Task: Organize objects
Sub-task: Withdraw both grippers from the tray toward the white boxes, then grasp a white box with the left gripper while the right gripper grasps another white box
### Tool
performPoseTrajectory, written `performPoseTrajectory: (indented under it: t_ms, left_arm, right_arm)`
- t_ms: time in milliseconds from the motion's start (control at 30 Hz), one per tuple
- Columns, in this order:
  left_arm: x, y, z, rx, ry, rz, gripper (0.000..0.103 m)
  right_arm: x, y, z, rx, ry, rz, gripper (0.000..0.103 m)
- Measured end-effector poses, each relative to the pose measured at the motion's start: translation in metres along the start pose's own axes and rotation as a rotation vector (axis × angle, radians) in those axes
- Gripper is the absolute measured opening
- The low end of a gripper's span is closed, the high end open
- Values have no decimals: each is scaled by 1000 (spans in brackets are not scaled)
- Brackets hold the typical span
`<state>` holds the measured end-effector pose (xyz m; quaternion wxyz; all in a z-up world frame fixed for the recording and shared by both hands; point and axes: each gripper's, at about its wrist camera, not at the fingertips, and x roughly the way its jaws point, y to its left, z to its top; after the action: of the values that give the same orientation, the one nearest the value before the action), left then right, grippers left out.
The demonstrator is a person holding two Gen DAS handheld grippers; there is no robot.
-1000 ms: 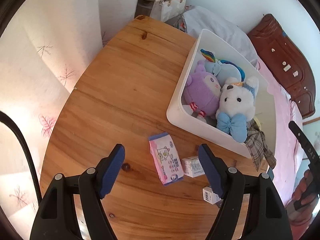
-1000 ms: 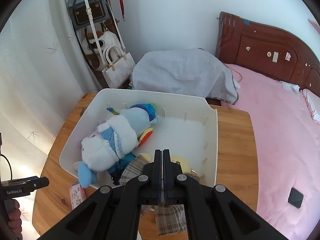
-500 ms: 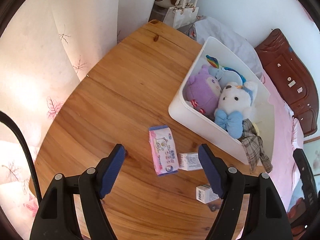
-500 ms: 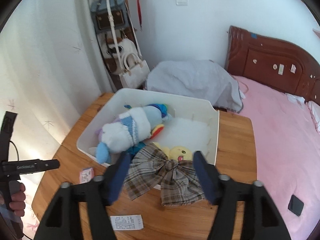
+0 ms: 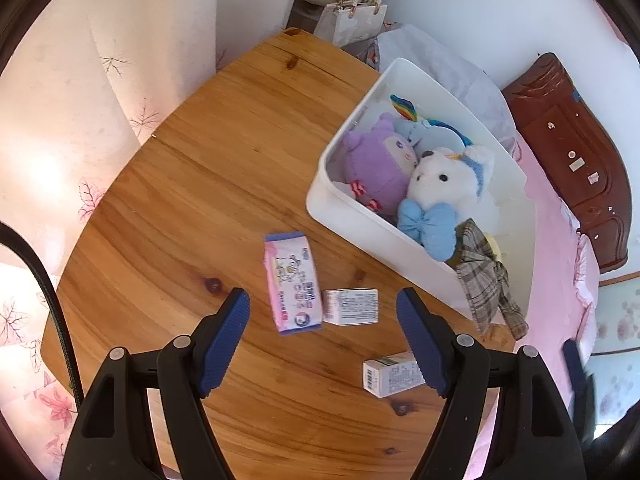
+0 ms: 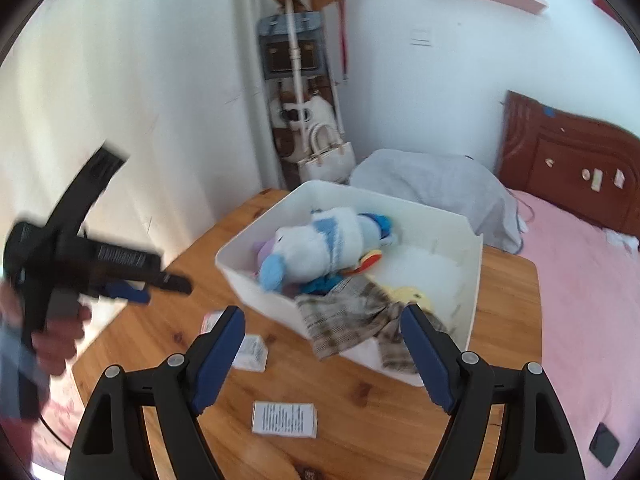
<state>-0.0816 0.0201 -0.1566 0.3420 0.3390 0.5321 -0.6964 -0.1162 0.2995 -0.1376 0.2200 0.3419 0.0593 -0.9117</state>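
A white bin (image 5: pixel 340 220) (image 6: pixel 476 264) on the wooden table (image 5: pixel 200 168) holds a purple plush (image 5: pixel 376 168), a white plush with a blue bow (image 5: pixel 444 184) (image 6: pixel 316 248) and a yellow plush (image 6: pixel 408 294). A plaid cloth (image 5: pixel 486 284) (image 6: pixel 352 320) hangs over the bin's rim. A pink wipes pack (image 5: pixel 292 280) and two small white boxes (image 5: pixel 350 306) (image 5: pixel 390 372) (image 6: pixel 284 418) lie on the table. My left gripper (image 5: pixel 324 320) is open above the pack and boxes. My right gripper (image 6: pixel 320 340) is open and empty, above the table in front of the bin.
A bed with pink sheet (image 6: pixel 580 280) and wooden headboard (image 6: pixel 572 160) lies right of the table. A coat rack with bags (image 6: pixel 300 100) stands behind. A grey covered bundle (image 6: pixel 432 176) sits behind the bin. Curtains (image 5: pixel 80 100) hang at the left.
My right gripper opened, let go of the plaid cloth over the bin's rim and pulled back and up. My left gripper rose, widening its view of the table.
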Motion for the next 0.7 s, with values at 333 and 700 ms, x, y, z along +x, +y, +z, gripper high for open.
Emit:
performPoseTrajectory:
  t_ms: [333,700]
  left_arm:
    - [17,-15,1,-33,60,5,79]
    - [60,-31,4,-35,175,44,79]
  right_arm:
    - [13,26,-44,-75,56,23,81]
    - [46,43,-84,-107,160,26,81]
